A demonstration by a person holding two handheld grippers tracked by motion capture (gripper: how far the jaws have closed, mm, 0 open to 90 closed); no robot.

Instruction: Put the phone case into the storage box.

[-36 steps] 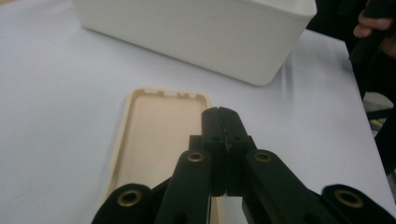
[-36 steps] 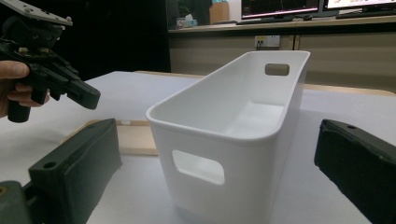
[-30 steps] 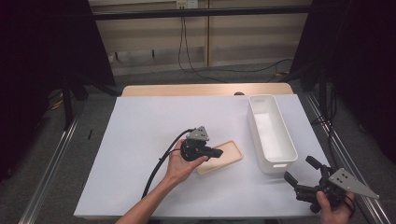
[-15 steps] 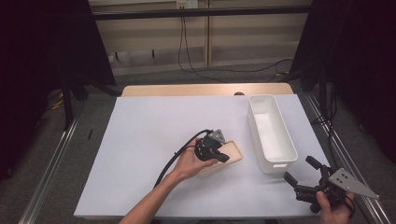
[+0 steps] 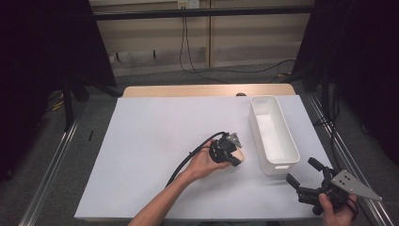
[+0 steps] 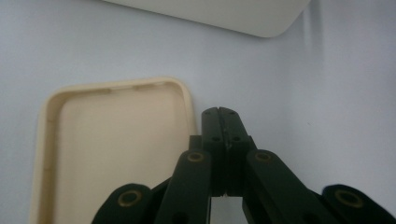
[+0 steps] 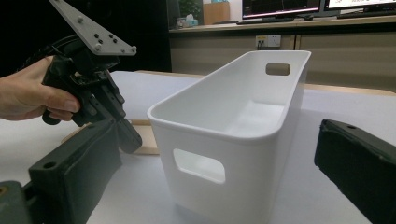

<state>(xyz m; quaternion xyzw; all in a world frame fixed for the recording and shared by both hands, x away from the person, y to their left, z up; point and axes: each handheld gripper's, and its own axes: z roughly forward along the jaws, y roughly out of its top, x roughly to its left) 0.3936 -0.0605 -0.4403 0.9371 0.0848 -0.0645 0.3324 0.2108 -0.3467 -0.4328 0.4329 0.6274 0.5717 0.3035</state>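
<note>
high view: the left gripper (image 5: 234, 153) sits just right of centre in the lower half of the frame, held low over a beige lid (image 5: 239, 155) that lies flat on the white table cover (image 5: 155, 141). most of the lid is hidden under the gripper and the hand; only a small corner peeks out at its right. just to the right stands the white bin (image 5: 274, 135), upright and empty. the right gripper (image 5: 306, 176) waits at the lower right corner of the frame, near the bin's near end, its jaws spread wide and holding nothing.

left gripper view: the jaws meet in the lower middle of the frame, pressed together with nothing between them. the beige lid (image 6: 112, 149) fills the left half, hollow side up, its raised rim just left of the jaw tips; i cannot tell whether they touch it. a rounded corner of the bin (image 6: 233, 16) crosses the top edge.

right gripper view: the bin (image 7: 233, 135) stands in the centre between the two wide-apart jaws. at the upper left the left gripper (image 7: 128, 135) angles down onto the lid (image 7: 144, 135), a thin strip beside the bin's base.

by my reading the lid is not yet gripped or lifted; seizing its rim and bringing it to the bin is all still ahead.
</note>
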